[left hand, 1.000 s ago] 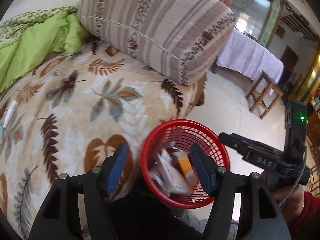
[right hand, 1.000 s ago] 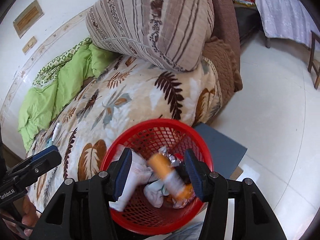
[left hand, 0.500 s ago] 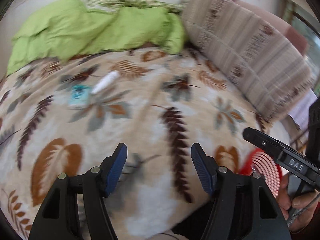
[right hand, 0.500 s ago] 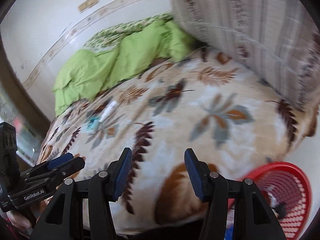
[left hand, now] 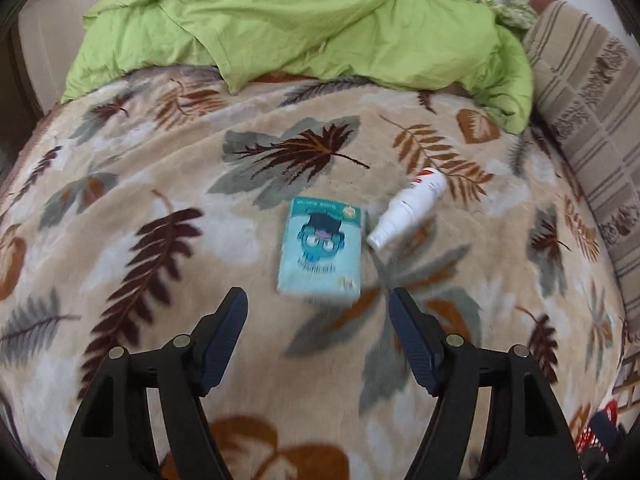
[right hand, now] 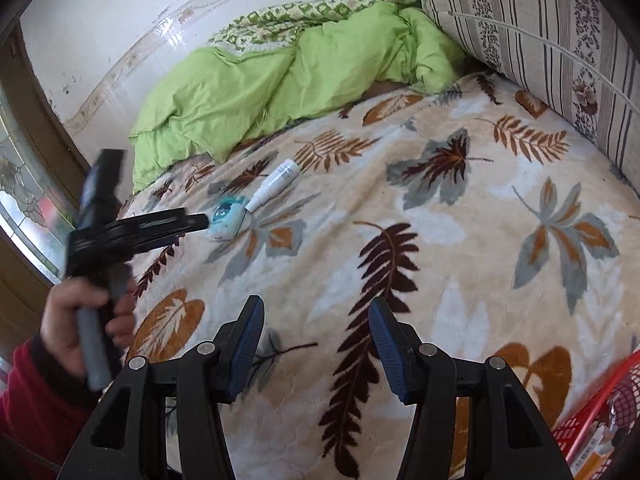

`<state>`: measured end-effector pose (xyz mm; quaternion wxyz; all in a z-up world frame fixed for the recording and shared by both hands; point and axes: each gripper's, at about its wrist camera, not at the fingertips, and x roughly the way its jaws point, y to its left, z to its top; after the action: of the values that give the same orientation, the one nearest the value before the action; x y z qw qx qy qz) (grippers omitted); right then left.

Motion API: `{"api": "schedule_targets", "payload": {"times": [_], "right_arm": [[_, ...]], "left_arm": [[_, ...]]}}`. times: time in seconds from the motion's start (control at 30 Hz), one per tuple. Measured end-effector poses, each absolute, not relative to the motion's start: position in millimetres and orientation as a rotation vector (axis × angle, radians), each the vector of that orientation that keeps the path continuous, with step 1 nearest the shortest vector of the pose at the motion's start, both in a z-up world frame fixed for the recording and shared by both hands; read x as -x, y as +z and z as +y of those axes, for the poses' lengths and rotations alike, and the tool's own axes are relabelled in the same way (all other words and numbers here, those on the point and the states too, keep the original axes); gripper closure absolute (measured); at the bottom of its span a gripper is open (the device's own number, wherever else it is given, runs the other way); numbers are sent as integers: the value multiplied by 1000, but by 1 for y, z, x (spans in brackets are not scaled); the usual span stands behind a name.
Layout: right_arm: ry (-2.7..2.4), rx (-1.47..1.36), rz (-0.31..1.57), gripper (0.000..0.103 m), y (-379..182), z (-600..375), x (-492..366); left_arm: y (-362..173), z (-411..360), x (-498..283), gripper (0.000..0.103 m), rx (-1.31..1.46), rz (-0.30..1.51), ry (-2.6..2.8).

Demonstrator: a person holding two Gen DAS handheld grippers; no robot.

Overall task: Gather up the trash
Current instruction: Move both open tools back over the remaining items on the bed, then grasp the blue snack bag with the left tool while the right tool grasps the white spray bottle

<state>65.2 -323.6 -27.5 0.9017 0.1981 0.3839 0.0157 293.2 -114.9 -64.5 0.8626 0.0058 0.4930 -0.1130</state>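
Note:
A light blue flat packet [left hand: 320, 250] with a cartoon face lies on the leaf-print blanket [left hand: 160, 184], and a white bottle [left hand: 410, 208] lies just right of it. My left gripper [left hand: 318, 300] is open and empty, just short of the packet. In the right wrist view the packet [right hand: 226, 220] and bottle [right hand: 278, 182] lie far left, with the left gripper's fingers [right hand: 160, 224] reaching them. My right gripper [right hand: 316, 320] is open and empty above the blanket [right hand: 400, 200]. The red mesh basket [right hand: 596, 420] holding trash sits at the lower right.
A crumpled green quilt [left hand: 300, 24] lies along the far side of the bed. A large striped pillow [right hand: 560, 40] stands at the right. A white wall [right hand: 120, 12] and a wooden window frame [right hand: 24, 120] are behind and left. The basket's rim [left hand: 592, 436] shows at lower right.
Both grippers swung left, away from the red basket. The left one has moved close to the blue packet and white bottle. The basket slid to the right edge of both views.

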Motion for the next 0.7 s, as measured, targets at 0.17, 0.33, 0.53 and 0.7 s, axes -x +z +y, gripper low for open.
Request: {"api": "schedule_targets", "payload": {"times": [0.17,0.33,0.53,0.7], "right_arm": [[40,-451,825,45,-31,-333,-74],[56,-460,844,45,-22,-341,-108],[101,-479,848,44,-13,-328,-194],[110,-492,912,44,-36,-301,-274]], "left_arm": [[-96,-132,-329,36,-55,1088,-175],[-97,-122,-325,67,-29,1046,-160],[-77,-91,-285,68,31,1019,-130],[-61,-67,-239,68,105,976,-85]]}}
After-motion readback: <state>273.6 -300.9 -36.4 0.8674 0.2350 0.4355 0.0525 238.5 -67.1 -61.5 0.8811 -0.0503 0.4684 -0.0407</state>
